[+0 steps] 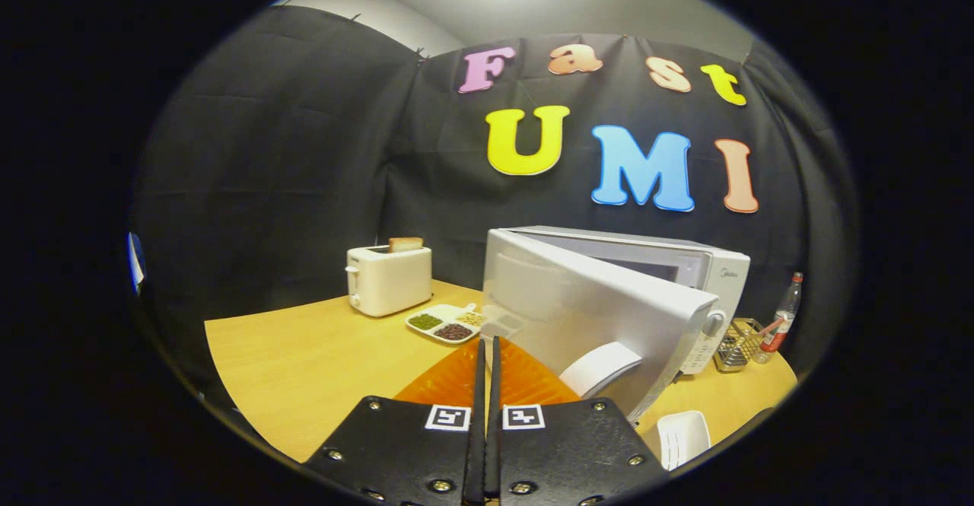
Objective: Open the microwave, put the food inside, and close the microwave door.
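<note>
Swinging out from the microwave [685, 262], its door [601, 316] stands partly open just ahead and to the right of the gripper [488, 354], whose fingers are pressed nearly together, holding nothing I can see. An orange plate [456, 380] lies beneath the fingertips; beyond sit a divided snack dish [449, 323] and a toaster [388, 278].

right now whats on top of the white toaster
A slice of toast stands up out of the white toaster; its lower part is hidden in the slot. The gripper fingers are shut.

Claw [487, 354] pinches orange plate [456, 380] (microwave [609, 300] door ajar).
</note>
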The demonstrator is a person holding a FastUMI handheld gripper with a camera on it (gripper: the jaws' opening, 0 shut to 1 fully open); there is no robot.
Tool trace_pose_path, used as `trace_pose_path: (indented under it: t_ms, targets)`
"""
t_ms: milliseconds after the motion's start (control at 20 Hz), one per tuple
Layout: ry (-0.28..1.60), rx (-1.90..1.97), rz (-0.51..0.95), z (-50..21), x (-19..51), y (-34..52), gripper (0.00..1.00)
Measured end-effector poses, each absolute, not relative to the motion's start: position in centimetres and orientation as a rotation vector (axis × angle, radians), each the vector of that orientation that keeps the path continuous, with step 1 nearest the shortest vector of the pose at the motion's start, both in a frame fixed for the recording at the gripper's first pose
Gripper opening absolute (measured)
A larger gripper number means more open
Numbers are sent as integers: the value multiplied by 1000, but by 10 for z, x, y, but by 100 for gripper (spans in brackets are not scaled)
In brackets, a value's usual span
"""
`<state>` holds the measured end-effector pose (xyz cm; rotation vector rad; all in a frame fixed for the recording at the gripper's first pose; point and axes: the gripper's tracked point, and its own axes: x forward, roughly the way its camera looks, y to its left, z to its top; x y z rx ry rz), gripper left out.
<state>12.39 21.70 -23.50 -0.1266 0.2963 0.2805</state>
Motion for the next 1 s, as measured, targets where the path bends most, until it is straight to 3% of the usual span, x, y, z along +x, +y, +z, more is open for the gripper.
trace_pose_path:
  t_ms: [550, 1000]
  targets:
    - [296, -148, 36, -250, 194, 106, 1]
    - [283, -163, -64, -267, 255, 59, 1]
